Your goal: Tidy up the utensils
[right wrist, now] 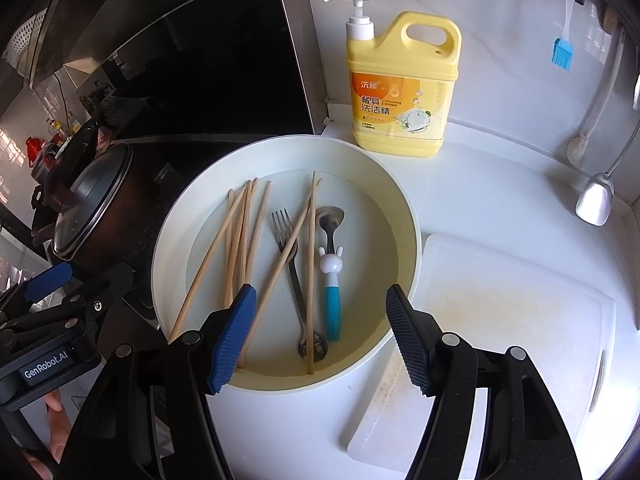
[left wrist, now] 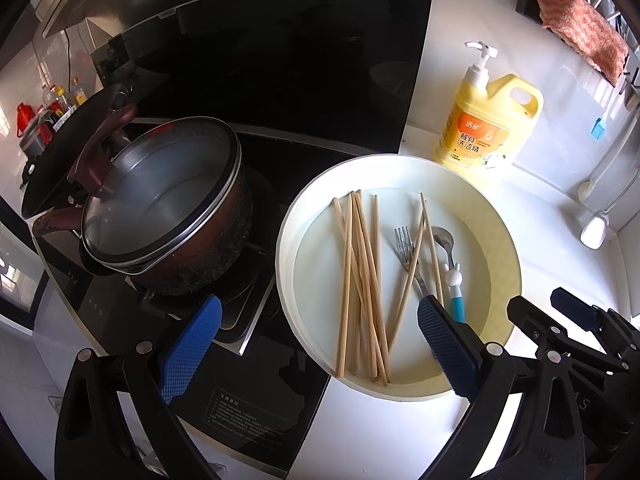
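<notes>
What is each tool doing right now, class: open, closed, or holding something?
Left tool: open, holding nothing, above the near edge of the basin.
Right tool: open, holding nothing, over the chopsticks and fork.

Utensils in a round cream basin (right wrist: 404, 216) on the white worktop (right wrist: 500, 184).

Wooden chopsticks (right wrist: 240, 236) lie leftmost, then steel fork (right wrist: 292, 264), then blue-handled rabbit spoon (right wrist: 331, 280); two chopsticks seemingly cross the fork. Yellow detergent jug (right wrist: 404, 92) stands behind, lidded brown pot (left wrist: 168, 208) left, white cutting board (right wrist: 512, 320) right.
</notes>
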`<action>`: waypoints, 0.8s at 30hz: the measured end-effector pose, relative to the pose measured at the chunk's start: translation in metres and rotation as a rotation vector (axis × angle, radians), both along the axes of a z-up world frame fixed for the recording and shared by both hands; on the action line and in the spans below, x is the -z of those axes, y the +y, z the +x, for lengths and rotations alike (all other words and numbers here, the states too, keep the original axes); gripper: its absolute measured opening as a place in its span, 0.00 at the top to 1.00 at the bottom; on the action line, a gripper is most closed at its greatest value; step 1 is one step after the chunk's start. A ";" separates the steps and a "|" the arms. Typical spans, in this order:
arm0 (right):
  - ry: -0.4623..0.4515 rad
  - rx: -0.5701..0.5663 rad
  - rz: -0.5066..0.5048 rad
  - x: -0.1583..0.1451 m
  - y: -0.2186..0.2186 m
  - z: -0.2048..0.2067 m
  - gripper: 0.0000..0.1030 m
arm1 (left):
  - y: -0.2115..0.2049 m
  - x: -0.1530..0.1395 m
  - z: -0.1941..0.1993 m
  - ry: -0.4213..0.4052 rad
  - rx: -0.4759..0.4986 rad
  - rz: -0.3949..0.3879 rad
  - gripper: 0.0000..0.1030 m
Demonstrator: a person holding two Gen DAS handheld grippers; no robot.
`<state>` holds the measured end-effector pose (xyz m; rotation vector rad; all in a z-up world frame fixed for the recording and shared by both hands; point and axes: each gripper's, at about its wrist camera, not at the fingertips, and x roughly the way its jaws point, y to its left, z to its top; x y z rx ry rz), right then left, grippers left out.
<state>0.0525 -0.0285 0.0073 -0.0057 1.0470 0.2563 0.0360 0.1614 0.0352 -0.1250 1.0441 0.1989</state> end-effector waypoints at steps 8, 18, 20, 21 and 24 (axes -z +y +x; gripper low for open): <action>0.004 0.002 -0.002 0.001 0.001 0.001 0.38 | 0.001 0.002 0.002 0.007 -0.004 0.007 0.06; 0.006 0.002 -0.006 0.001 0.002 0.003 0.38 | 0.000 0.002 0.002 0.012 -0.008 0.016 0.06; 0.007 0.003 -0.006 0.001 0.002 0.003 0.38 | 0.001 0.002 0.002 0.013 -0.008 0.017 0.06; 0.007 0.003 -0.007 0.001 0.002 0.002 0.38 | 0.001 0.002 0.002 0.011 -0.008 0.016 0.06; 0.007 0.003 -0.008 0.001 0.003 0.002 0.38 | 0.001 0.002 0.003 0.012 -0.006 0.016 0.06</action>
